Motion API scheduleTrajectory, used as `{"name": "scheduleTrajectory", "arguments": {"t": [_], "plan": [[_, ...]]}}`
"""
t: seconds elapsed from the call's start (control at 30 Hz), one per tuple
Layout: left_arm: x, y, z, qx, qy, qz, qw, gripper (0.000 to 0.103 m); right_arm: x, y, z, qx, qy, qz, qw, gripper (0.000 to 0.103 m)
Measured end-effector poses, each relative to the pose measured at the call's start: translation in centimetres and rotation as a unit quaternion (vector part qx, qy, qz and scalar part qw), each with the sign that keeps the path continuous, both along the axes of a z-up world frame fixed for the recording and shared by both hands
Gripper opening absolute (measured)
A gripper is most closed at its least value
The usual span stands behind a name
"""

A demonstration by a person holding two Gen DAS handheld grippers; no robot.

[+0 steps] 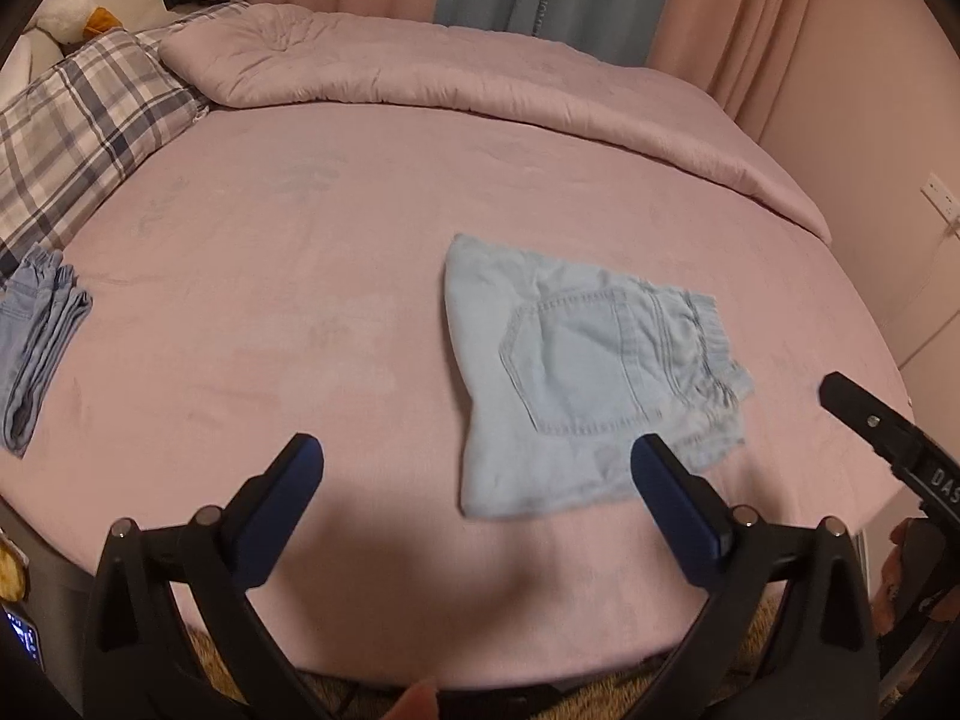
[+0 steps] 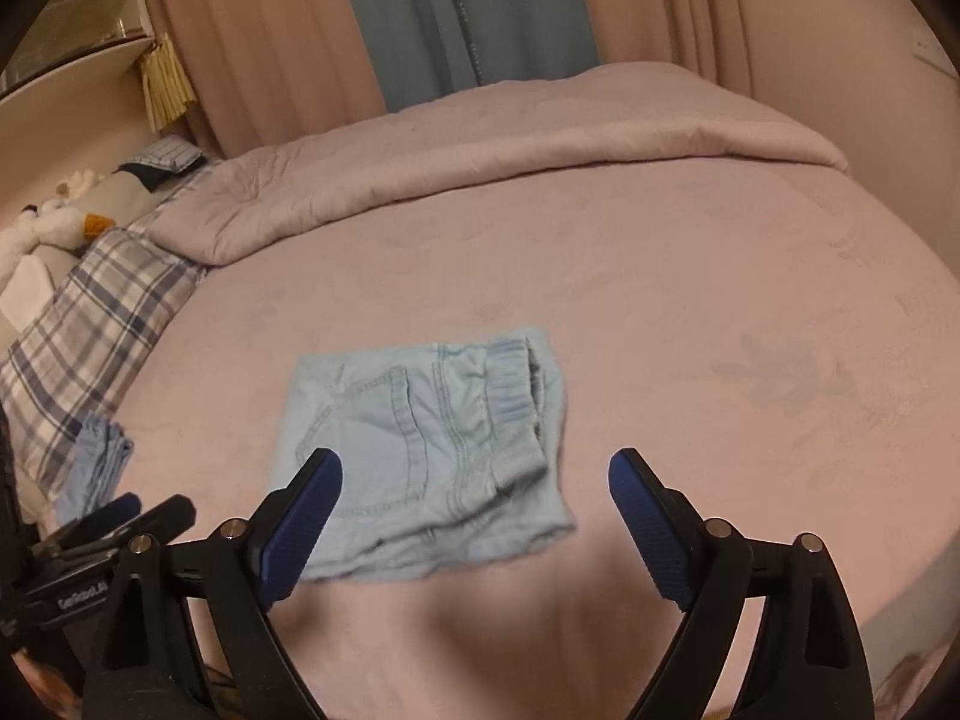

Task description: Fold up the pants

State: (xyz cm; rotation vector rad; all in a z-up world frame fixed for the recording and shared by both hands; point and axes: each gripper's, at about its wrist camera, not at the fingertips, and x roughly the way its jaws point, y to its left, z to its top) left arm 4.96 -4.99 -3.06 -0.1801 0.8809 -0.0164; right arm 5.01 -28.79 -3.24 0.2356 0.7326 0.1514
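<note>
A pair of light blue denim pants lies folded into a small rectangle on the pink bed, back pocket and elastic waistband up. It also shows in the right wrist view. My left gripper is open and empty, held above the bed's near edge, its right finger over the pants' near corner. My right gripper is open and empty, just in front of the pants. The right gripper's tip shows in the left wrist view, to the right of the pants.
A second folded blue garment lies at the bed's left edge, also in the right wrist view. A plaid pillow, a rolled pink duvet and a plush toy sit at the back. Curtains hang behind.
</note>
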Motion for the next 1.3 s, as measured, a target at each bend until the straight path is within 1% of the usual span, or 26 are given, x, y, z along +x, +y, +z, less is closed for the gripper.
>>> {"name": "scheduleTrajectory", "arguments": {"t": [0.03, 0.2, 0.4, 0.67, 1.3], "plan": [[0.1, -0.2, -0.2, 0.001, 0.001, -0.002, 1.0000, 0.102, -0.2, 0.1, -0.4, 0.001, 0.002, 0.001, 1.000, 0.090], [-1.9, -0.3, -0.3, 0.007, 0.003, -0.010, 0.9999, 0.102, -0.9, 1.0, -1.7, 0.003, 0.023, 0.002, 1.000, 0.090], [-2.4, -0.5, -0.2, -0.002, 0.007, -0.016, 0.9998, 0.102, -1.7, 1.1, -1.5, -0.002, 0.022, -0.006, 1.000, 0.090], [-2.4, -0.4, -0.2, -0.001, 0.008, -0.018, 0.9998, 0.102, -1.7, 1.9, -1.7, -0.009, 0.022, -0.008, 1.000, 0.090], [-2.2, 0.0, 0.5, -0.018, -0.002, -0.024, 0.9995, 0.102, -1.4, 2.4, -1.7, -0.023, 0.029, -0.024, 0.999, 0.090]]}}
